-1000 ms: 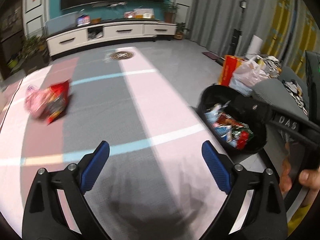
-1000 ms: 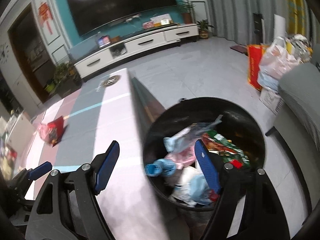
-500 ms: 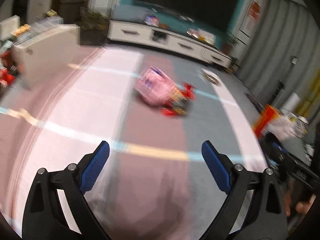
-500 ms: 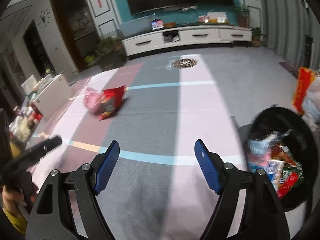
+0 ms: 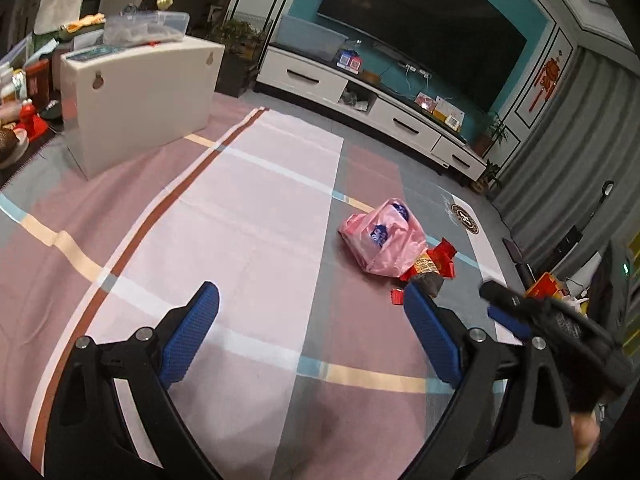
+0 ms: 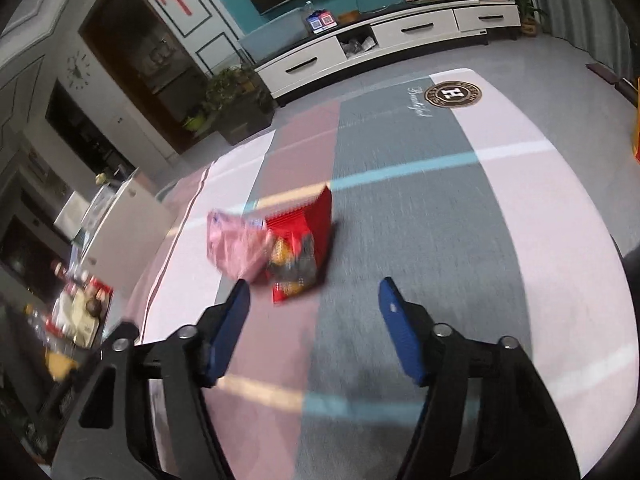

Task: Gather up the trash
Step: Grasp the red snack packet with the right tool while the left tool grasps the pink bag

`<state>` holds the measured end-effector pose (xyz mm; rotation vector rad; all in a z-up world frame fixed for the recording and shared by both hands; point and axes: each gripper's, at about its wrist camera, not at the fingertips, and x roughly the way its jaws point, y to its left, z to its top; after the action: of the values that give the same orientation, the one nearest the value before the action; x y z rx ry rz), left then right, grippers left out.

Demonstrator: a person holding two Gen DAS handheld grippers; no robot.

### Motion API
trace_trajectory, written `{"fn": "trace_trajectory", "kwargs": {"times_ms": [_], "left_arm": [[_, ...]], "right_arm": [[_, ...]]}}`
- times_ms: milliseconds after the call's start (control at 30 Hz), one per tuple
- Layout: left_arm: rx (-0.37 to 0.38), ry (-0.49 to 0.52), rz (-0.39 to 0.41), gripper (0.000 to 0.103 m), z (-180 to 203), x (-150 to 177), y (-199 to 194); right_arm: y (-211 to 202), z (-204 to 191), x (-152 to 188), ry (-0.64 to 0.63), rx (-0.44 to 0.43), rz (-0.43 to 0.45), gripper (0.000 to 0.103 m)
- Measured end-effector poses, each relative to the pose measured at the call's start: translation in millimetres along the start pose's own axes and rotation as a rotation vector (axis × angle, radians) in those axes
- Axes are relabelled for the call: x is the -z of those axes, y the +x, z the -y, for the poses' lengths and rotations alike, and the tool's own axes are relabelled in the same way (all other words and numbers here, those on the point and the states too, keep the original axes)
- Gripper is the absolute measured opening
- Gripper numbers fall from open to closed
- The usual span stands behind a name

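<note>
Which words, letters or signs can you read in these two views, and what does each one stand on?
"H": round emblem on the rug.
Script word beside it: too blurred to read.
Red snack bag, pink bag: print unreadable.
Red wall ornament: illegible.

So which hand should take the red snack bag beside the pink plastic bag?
Right, probably. The red snack bag lies just ahead of the right tongs, which are open, empty and have just been closing. In the left view it sits off to the side of the left tongs, behind the pink bag.
</note>
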<state>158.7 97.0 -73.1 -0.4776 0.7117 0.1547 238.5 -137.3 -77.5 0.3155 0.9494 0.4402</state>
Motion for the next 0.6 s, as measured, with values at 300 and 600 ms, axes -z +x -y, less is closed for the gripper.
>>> {"fn": "trace_trajectory", "kwargs": {"times_ms": [300,600], "left_arm": [[0.013,-0.043,-0.036,0.093,-7,0,13],[0.038,-0.024,-0.06,0.093,3,2,22]], "right_arm": [[42,2,-20,0.055,-0.04,-0.054,0.053],[54,12,-20,0.079,-0.043,-0.077,0.013]]}}
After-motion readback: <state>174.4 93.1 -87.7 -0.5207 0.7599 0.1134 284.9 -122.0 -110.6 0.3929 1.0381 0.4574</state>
